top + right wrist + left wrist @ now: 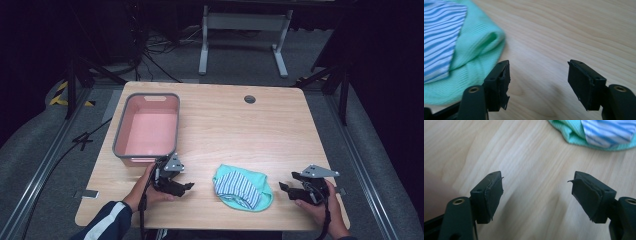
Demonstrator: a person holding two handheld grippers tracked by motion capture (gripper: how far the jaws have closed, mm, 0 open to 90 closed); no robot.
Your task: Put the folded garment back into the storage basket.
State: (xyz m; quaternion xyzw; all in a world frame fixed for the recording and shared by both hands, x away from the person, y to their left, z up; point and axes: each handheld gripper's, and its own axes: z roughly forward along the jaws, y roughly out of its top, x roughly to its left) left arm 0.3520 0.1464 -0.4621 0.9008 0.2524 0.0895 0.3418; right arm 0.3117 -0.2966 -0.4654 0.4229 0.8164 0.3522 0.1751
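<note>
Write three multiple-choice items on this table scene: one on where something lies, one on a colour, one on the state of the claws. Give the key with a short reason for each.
1. Where does the pink bin stand on the table?
A. At its far left part
B. At its near right corner
C. On top of the cloth

2. What colour is the larger cloth under the striped cloth?
A. Red
B. Mint green
C. Black

3. How do the left claw and right claw stand?
A. Both shut on the cloth
B. Left shut, right open
C. Both open, holding nothing

Key:
1 A: the high view shows the bin left of centre, beyond the left claw.
2 B: green fabric shows around the blue and white stripes.
3 C: each gripper view shows its jaws wide apart with bare wood between them.
</note>
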